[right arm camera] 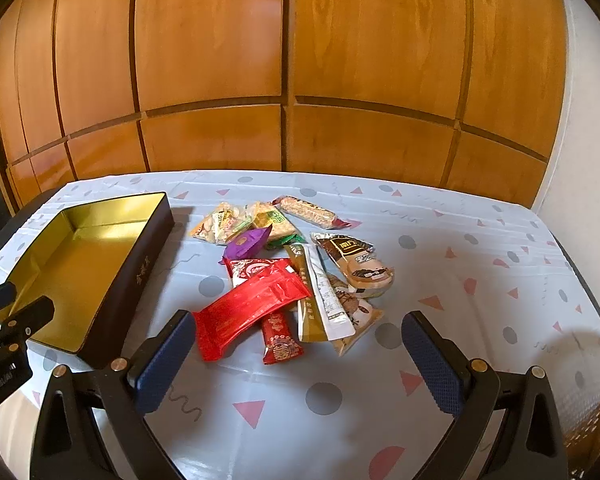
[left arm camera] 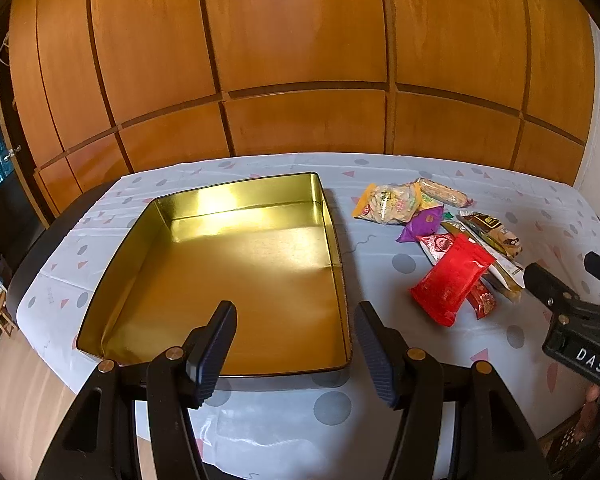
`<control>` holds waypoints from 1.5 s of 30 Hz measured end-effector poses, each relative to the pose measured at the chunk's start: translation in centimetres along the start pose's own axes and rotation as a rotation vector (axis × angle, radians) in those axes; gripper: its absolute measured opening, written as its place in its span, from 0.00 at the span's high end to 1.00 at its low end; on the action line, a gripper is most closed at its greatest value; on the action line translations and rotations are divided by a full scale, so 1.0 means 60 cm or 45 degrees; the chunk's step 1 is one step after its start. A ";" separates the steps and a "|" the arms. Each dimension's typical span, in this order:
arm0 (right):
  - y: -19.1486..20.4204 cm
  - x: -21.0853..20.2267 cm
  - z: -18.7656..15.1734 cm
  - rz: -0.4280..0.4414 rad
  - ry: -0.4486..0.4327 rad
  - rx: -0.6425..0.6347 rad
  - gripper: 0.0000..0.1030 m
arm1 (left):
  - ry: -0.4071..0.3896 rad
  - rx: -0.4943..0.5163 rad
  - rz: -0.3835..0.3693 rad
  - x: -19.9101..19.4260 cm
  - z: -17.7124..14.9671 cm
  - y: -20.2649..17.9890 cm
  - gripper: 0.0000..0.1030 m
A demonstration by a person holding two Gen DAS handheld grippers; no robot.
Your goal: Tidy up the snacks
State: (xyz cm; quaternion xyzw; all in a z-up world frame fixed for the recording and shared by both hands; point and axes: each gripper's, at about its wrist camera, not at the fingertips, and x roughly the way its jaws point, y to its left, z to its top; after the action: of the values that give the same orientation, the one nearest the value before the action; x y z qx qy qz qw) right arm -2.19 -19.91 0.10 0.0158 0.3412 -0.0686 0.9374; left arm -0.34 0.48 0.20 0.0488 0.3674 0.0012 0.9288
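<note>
The red packet (right arm camera: pixel 249 307) lies long axis running 8 to 2 o'clock, just ahead of the right gripper (right arm camera: pixel 300 354), whose jaws gape wide, empty, like the left gripper (left arm camera: pixel 296 350).

green packet (right arm camera: pixel 287 241) mostly buried (under biscuits), wrapper print unreadable

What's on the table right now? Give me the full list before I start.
tin: 1, dark outside, gold inside, empty, left of the snacks
red packs: 3, red, near side of the pile, overlapping
purple pack: 1, purple, mid pile
yellow packs: about 3, yellow-green, far left of the pile
cereal bar: 1, tan, far end
brown packs: about 4, brown, gold and white, right side of the pile
tablecloth: 1, pale with dots and triangles
cabinets: wood, behind the table
left gripper: jaws open, over the tin
right gripper: jaws open, before the pile
</note>
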 end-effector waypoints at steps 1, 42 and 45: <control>-0.002 0.000 0.001 0.000 -0.002 0.004 0.00 | -0.001 0.001 0.000 -0.001 0.000 0.000 0.40; -0.225 0.089 0.118 0.005 0.090 0.010 0.00 | 0.205 0.095 -0.402 0.038 0.002 -0.071 0.40; -0.269 0.126 0.106 0.028 0.155 0.091 0.00 | 0.272 0.103 -0.511 0.058 0.007 -0.082 0.46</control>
State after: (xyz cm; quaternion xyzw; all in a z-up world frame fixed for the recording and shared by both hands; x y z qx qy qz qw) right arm 5.36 -37.26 0.39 0.0571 0.3946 -0.0693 0.9145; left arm 2.32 -4.34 -2.35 0.0115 0.4656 -0.1930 0.8636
